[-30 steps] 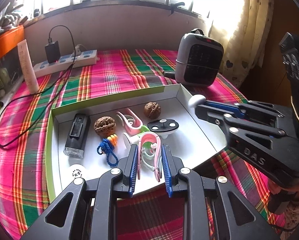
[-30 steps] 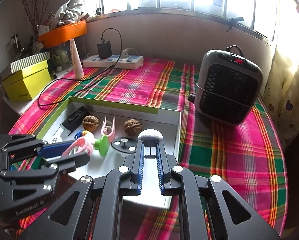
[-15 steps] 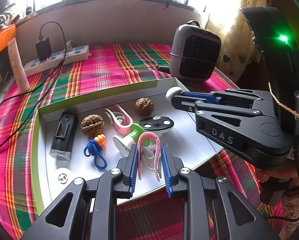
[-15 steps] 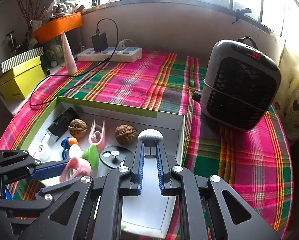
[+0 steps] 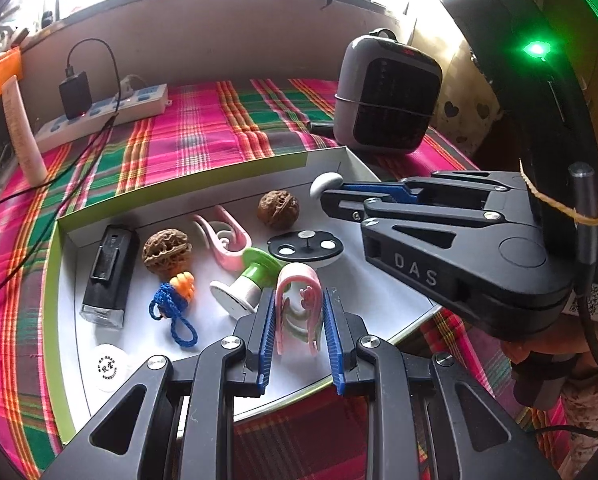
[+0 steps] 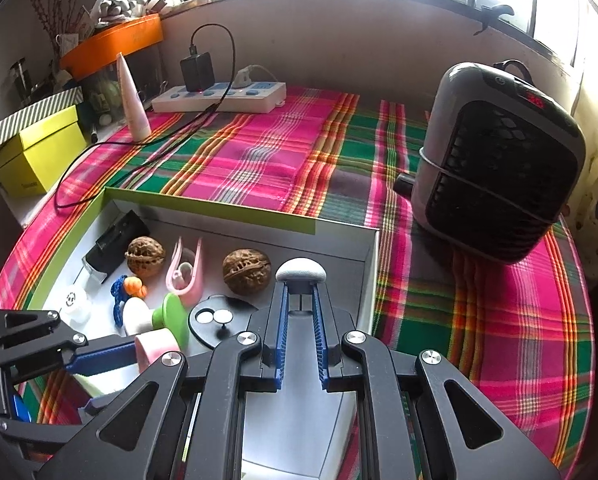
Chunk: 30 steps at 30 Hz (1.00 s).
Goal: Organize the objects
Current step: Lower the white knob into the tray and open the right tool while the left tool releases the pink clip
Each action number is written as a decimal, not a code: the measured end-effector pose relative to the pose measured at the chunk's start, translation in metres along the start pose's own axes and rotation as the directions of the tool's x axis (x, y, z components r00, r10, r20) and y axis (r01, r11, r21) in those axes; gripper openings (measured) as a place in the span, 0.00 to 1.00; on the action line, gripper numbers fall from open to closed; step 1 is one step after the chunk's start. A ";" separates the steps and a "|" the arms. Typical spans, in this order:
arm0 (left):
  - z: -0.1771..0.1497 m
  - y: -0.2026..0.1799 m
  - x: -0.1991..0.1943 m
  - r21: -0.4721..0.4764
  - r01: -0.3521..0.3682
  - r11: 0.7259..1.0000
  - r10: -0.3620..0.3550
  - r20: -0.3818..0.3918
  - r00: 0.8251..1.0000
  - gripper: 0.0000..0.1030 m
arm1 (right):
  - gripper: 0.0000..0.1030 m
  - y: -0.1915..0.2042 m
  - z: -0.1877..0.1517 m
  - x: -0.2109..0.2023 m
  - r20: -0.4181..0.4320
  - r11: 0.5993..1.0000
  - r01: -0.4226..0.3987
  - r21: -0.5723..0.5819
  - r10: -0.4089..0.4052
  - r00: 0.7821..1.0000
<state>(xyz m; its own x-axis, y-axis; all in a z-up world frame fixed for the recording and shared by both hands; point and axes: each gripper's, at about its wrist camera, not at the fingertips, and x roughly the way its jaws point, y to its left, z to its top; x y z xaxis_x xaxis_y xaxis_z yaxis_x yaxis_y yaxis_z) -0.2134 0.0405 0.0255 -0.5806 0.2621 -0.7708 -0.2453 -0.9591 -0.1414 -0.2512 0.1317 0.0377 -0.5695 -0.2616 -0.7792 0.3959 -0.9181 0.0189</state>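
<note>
A white shallow tray with a green rim [image 5: 179, 184] lies on the plaid cloth. My left gripper [image 5: 297, 298] is shut on a pink clip [image 5: 299, 308] just above the tray's near side. My right gripper [image 6: 300, 286] is shut on the stem of a white domed knob [image 6: 301, 270], hovering over the tray's right part beside a walnut [image 6: 246, 270]. In the left wrist view the right gripper [image 5: 329, 198] reaches in from the right with the knob [image 5: 326, 185]. The right wrist view shows the left gripper [image 6: 137, 360] low on the left with the clip [image 6: 155, 344].
In the tray [image 6: 219, 208] lie a second walnut [image 5: 167, 248], another pink clip [image 5: 223, 236], a black holed disc [image 5: 305, 245], a green-white spool [image 5: 251, 276], a blue cord with an orange bead [image 5: 175, 300] and a black box [image 5: 109, 276]. A grey heater [image 6: 499, 160] stands right; a power strip [image 6: 223, 96] lies behind.
The right gripper has carried the white knob leftward and lower, further in over the tray. The left gripper keeps its hold on the pink clip in about the same place.
</note>
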 end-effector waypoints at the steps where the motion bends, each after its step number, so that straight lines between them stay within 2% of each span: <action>1: 0.000 -0.001 0.001 0.001 -0.001 1.000 0.001 -0.001 1.000 0.21 | 0.13 0.000 0.000 0.001 -0.002 1.000 0.000 -0.001 0.000 1.000; 30: -0.002 -0.001 0.003 -0.019 0.002 1.000 -0.002 -0.016 1.000 0.21 | 0.13 0.004 -0.003 0.010 -0.029 1.000 0.001 -0.011 -0.002 1.000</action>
<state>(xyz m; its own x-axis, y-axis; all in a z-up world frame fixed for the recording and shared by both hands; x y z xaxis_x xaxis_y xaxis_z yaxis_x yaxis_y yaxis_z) -0.2135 0.0418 0.0220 -0.5679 0.2627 -0.7800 -0.2318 -0.9604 -0.1547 -0.2533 0.1264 0.0282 -0.5488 -0.2512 -0.7974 0.4029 -0.9152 0.0109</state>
